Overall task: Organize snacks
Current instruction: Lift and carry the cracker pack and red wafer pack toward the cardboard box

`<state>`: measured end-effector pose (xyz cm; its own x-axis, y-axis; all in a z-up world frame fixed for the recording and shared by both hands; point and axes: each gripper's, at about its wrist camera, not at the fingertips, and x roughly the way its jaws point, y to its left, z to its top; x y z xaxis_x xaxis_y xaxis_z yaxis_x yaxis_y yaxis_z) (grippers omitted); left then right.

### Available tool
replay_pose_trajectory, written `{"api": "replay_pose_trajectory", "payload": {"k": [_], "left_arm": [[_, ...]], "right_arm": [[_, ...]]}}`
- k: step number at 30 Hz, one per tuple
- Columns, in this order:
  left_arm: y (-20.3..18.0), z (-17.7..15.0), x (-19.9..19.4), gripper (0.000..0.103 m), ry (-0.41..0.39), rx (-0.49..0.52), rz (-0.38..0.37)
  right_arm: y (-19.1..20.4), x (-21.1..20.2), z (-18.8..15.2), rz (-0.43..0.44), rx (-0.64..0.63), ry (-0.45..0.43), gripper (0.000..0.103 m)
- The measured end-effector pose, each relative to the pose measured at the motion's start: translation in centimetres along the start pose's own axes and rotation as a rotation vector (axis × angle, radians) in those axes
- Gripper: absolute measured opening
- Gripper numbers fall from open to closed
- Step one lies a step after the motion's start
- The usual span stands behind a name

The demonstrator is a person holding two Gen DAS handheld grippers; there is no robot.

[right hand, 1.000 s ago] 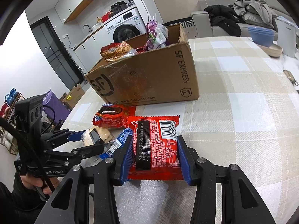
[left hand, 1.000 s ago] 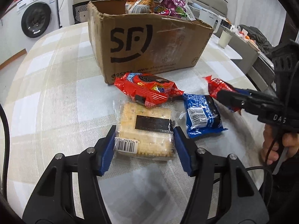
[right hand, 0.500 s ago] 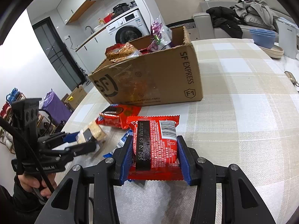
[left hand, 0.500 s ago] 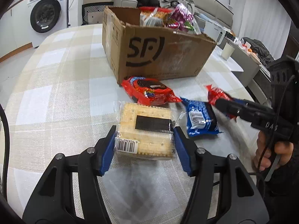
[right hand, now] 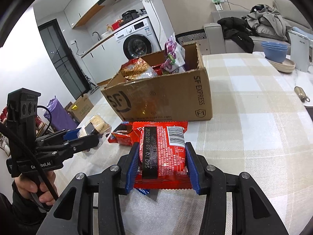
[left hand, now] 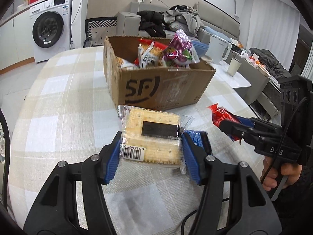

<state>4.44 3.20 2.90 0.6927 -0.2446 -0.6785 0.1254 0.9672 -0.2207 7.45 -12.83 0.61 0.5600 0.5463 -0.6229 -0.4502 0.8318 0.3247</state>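
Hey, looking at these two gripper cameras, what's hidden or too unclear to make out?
- Blue snack packet: left wrist view, mostly behind the cracker pack and the gripper's finger.
- Cardboard box bottom contents: both views, hidden by its walls and the upright bags.
- Red wrapper front label: right wrist view shows only the back.
- Oreo pack: right wrist view, partly covered by the red wrapper.

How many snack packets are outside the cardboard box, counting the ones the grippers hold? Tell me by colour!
Red: 2, the red foil packet held in the right gripper and the red cookie packet lying loose.
Blue: 1, the blue packet lying loose.
Clear: 1, the clear packet of square crackers held in the left gripper.
Total: 4
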Motion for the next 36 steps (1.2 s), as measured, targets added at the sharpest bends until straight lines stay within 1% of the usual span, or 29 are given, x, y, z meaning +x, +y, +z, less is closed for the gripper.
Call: {"api": "replay_pose_trajectory", "payload": {"k": [6, 15, 36], "left_arm": [[-0.4, 1.2, -0.9, 0.056, -0.02, -0.003, 0.004], [-0.9, 2.7, -1.5, 0.056, -0.046, -0.012, 0.012], [-1.0, 5.8, -0.6, 0.056, -0.065, -0.007, 0.019]], "right_arm": [[0.2, -1.3, 0.8, 0.012, -0.009, -0.042, 0.045], [0.3, -1.8, 2.3, 0.031, -0.016, -0.085, 0.045], [-0.3, -1.6, 3.8, 0.033, -0.018, -0.124, 0.045]]}}
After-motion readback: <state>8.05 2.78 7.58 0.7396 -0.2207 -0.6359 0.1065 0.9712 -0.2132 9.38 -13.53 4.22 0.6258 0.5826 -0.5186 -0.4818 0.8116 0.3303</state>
